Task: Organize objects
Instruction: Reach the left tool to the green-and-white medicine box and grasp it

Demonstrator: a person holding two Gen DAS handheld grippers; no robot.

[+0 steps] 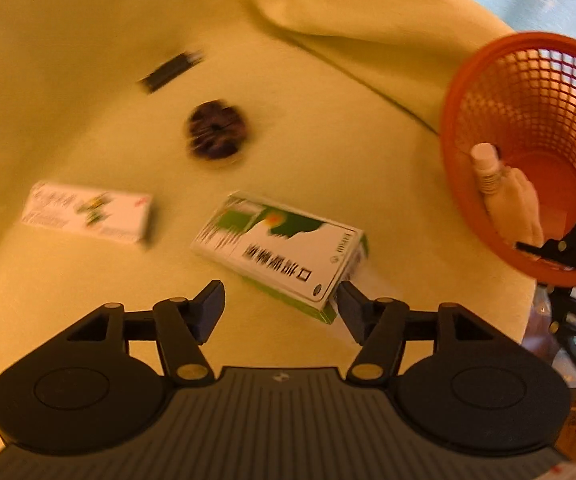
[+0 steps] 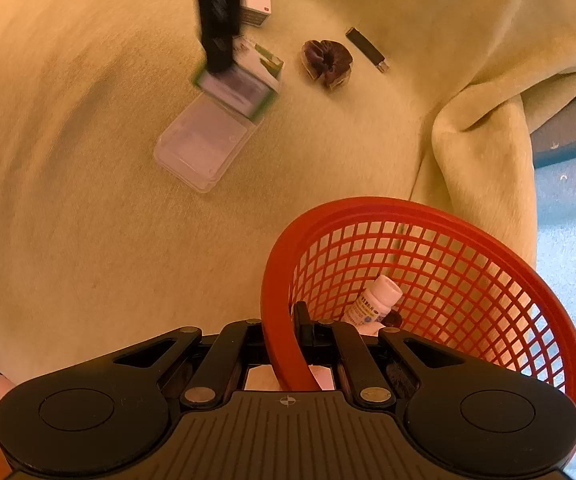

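Note:
A green and white medicine box lies on the yellow blanket, a clear plastic tray sticking out of its end. My left gripper is open just short of the box, whose near corner sits beside the right finger. Seen from the right wrist view, the left gripper hangs over the box. My right gripper is shut on the rim of the orange mesh basket. Inside the basket are a white bottle and a pale cloth.
A second white box, a dark scrunchie and a small black stick lie loose on the blanket farther out. A thick fold of blanket rises behind the basket. Blue floor shows past the blanket's edge.

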